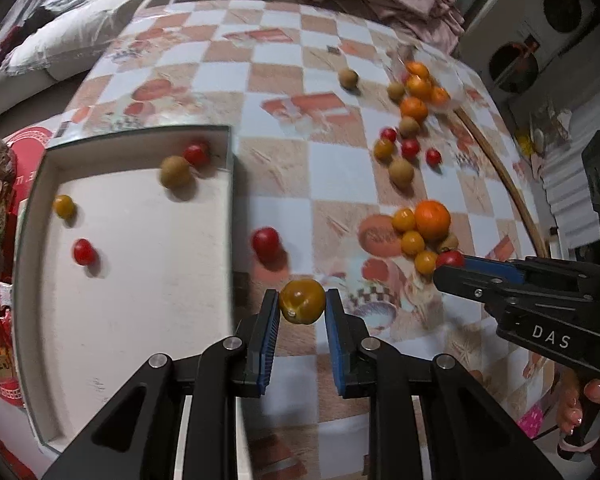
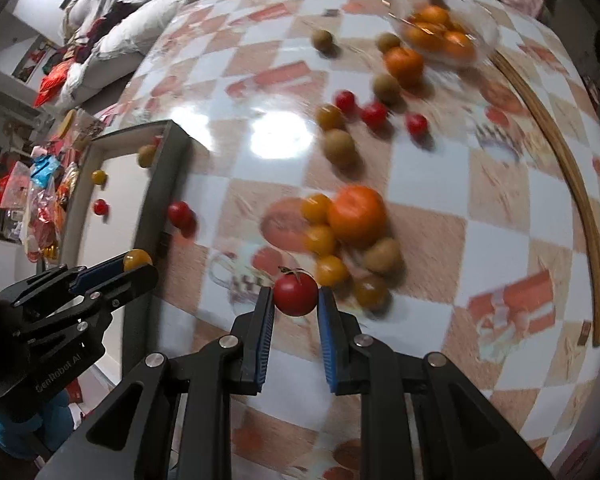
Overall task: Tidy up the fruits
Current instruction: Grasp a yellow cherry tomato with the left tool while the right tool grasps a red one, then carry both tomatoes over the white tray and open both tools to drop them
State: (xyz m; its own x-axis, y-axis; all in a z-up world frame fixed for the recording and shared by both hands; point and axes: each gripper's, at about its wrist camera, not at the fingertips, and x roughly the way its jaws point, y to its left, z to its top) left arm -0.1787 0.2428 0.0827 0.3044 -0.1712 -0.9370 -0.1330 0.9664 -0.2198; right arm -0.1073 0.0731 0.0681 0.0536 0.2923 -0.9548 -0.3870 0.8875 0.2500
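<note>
My left gripper (image 1: 302, 305) is shut on a yellow cherry tomato (image 1: 302, 301), held above the table just right of the white box (image 1: 228, 216). That box holds two red tomatoes, a yellow one and a brown fruit (image 1: 175, 172). My right gripper (image 2: 296, 296) is shut on a red cherry tomato (image 2: 295, 294), lifted over a pile of yellow tomatoes, brown fruits and a large orange (image 2: 356, 216). In the right wrist view the left gripper (image 2: 138, 264) shows at the left with the yellow tomato (image 2: 137, 258). The right gripper (image 1: 452, 264) appears at the right in the left wrist view.
A loose red tomato (image 1: 265, 242) lies on the checked tablecloth beside the box. Further back are scattered red tomatoes, brown fruits and a glass bowl (image 2: 480, 16) of oranges. A wooden hoop (image 2: 572, 168) curves along the table's right side. Pillows and clutter lie beyond the left edge.
</note>
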